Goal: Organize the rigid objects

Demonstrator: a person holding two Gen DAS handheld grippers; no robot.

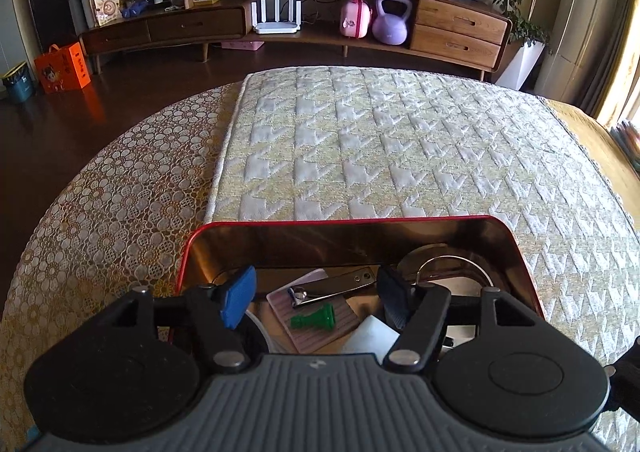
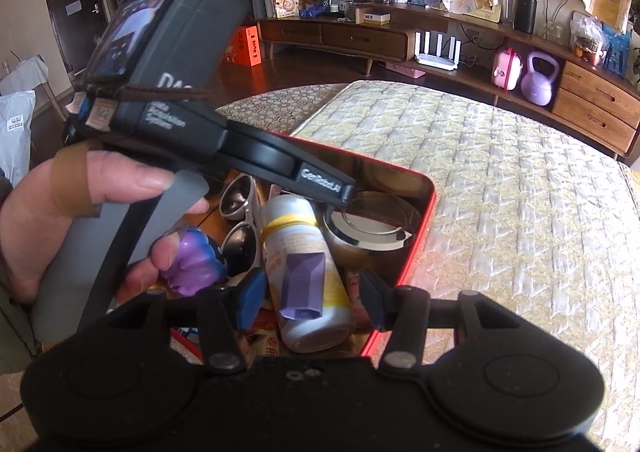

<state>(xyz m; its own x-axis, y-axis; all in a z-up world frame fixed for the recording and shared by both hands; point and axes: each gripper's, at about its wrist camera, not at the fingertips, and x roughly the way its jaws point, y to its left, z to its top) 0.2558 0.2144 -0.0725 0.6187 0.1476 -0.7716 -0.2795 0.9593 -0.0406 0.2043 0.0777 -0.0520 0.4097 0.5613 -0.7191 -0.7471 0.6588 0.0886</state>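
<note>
A long curved wooden media cabinet (image 1: 280,24) lines the far wall above a dark, glossy wood floor (image 1: 60,132). Daylight enters through curtains (image 1: 580,32) at the right. A quilted houndstooth cover (image 1: 380,152) overlies the lace-patterned tablecloth (image 1: 112,192).

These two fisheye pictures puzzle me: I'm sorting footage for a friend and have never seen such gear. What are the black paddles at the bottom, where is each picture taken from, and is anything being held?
No robot here: a person holds a two-finger gripper tool in each hand, each with a camera looking forward along its fingers. The black parts at the bottom are the tool itself.

The left wrist view shows the left gripper open above a red tin box on a quilted bed cover. Below it lie a green chess piece and a metal nail clipper.

The right wrist view shows the right gripper, also open and empty, over the same box near a white bottle, sunglasses and a purple toy. The person's left hand grips the other tool's handle there.

Nothing is held by either gripper.
</note>
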